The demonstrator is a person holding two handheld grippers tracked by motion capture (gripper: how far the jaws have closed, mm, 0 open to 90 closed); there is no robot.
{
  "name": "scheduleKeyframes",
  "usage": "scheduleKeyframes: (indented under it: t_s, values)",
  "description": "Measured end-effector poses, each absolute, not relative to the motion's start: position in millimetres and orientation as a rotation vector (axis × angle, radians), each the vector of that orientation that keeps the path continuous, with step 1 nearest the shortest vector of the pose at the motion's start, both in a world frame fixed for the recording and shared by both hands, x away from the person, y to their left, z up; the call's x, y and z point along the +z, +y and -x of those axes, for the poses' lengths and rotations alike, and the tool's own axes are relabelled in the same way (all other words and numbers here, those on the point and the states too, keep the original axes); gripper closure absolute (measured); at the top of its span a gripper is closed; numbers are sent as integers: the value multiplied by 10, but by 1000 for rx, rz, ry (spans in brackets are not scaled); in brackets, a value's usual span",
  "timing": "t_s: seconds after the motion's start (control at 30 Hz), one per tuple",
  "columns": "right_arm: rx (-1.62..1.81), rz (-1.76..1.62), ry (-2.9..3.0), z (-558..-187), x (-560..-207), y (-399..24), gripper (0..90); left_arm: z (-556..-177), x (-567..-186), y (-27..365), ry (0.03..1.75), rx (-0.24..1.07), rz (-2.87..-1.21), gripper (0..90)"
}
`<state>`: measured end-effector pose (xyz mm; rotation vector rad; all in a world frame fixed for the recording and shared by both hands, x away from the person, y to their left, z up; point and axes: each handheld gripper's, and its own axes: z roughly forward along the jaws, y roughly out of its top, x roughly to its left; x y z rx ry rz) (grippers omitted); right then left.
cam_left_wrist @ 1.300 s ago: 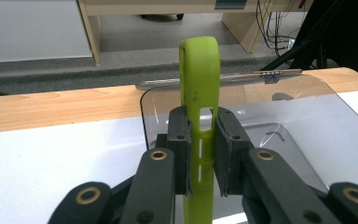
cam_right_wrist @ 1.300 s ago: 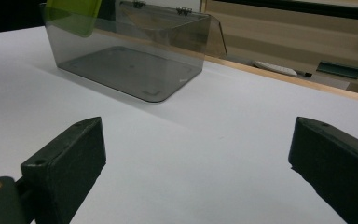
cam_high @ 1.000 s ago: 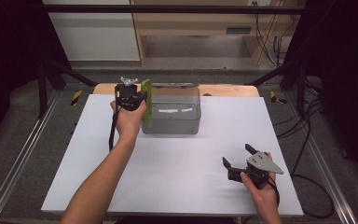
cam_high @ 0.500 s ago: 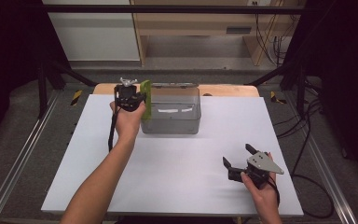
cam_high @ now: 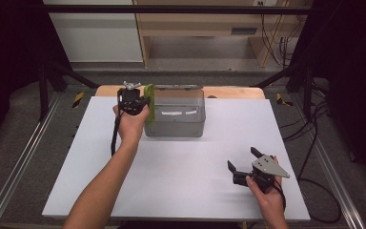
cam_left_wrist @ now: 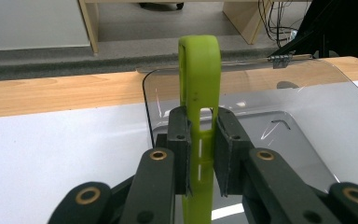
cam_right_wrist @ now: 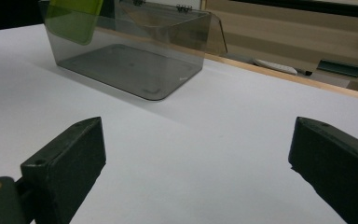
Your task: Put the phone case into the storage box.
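A smoky clear plastic box (cam_high: 176,117) stands at the back middle of the white table, with its hinged lid open toward the far side. My left gripper (cam_high: 142,103) is at the box's left end, shut on a flat lime-green piece (cam_high: 149,101) that stands upright there. In the left gripper view the two pads clamp the slotted green piece (cam_left_wrist: 199,65) edge-on at the left gripper (cam_left_wrist: 200,128), with the box (cam_left_wrist: 284,116) behind it. Near the front right, my right gripper (cam_high: 241,157) rests low and open, nothing between its fingers. The right gripper (cam_right_wrist: 196,135) faces the box (cam_right_wrist: 135,60) and the green piece (cam_right_wrist: 72,18).
A white board (cam_high: 171,186) covers the table, with a wooden strip (cam_high: 233,91) along its far edge. Metal rails (cam_high: 24,157) run down both sides. A wooden shelf unit (cam_high: 205,24) and cables (cam_high: 314,119) lie beyond. A white marker (cam_right_wrist: 277,66) lies past the table's edge.
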<state>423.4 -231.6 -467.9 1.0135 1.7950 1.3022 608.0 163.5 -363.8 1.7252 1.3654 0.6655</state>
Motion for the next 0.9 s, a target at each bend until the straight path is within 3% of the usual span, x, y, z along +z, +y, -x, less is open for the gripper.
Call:
scheduleKeyframes:
  t_s: [0.9]
  values:
    - [1302,-1018,1794,-4235,-4678,-2307,42,-6102,-3665,1643,1373,643,-1738,778]
